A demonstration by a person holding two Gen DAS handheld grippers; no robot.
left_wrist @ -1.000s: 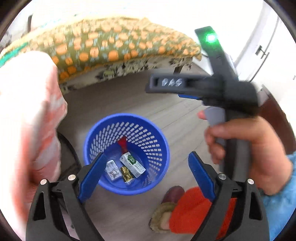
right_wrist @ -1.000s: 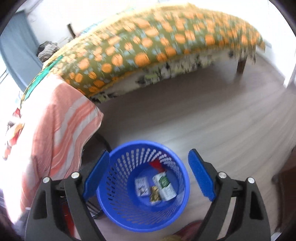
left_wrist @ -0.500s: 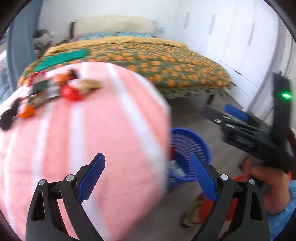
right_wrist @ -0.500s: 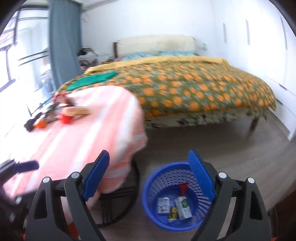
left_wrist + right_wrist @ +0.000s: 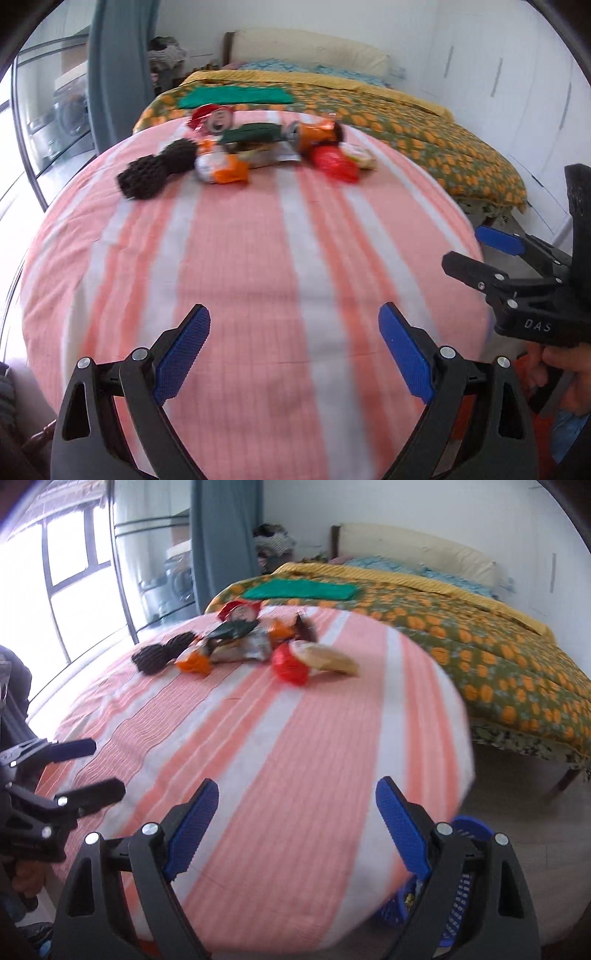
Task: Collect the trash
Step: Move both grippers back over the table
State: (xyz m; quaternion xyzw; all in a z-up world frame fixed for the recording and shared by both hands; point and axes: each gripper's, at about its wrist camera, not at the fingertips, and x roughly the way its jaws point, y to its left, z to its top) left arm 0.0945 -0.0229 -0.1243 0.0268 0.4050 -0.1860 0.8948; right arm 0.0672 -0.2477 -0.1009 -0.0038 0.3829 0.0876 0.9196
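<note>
The left gripper (image 5: 291,347) is being held low over the near edge of the desk (image 5: 258,280), its fingers (image 5: 183,349) spread wide with nothing between them. The trash (image 5: 258,147) is lying in a loose heap at the far side of the desk, straight ahead of these fingers and well apart from them, with bare striped cloth in between. Taken from the left of that heap: a dark ridged piece (image 5: 155,171) is lying at its left end, an orange-and-white wrapper (image 5: 221,168) is sitting just right of it, a green packet (image 5: 255,133) and an orange can (image 5: 314,134) are lying behind the middle, and a red wrapper (image 5: 334,162) is marking the right end, nearest the bed (image 5: 424,122).

The right gripper (image 5: 295,830) is being held over the desk's near right part, fingers (image 5: 402,830) likewise parted and empty. In its view the red wrapper is the nearest piece of the heap, ahead and slightly left, still well apart. The bin (image 5: 458,886) is standing on the floor to the right of the desk, mostly hidden behind the right finger and the cloth's overhang.

The step in hand is judged to be a reach for the next piece. It would probably be done best by one edge piece being singled out, such as the red wrapper, the fingers being kept apart until they are straddling it, and thin foil being pinched at a raised fold so the cloth is not being caught too.
</note>
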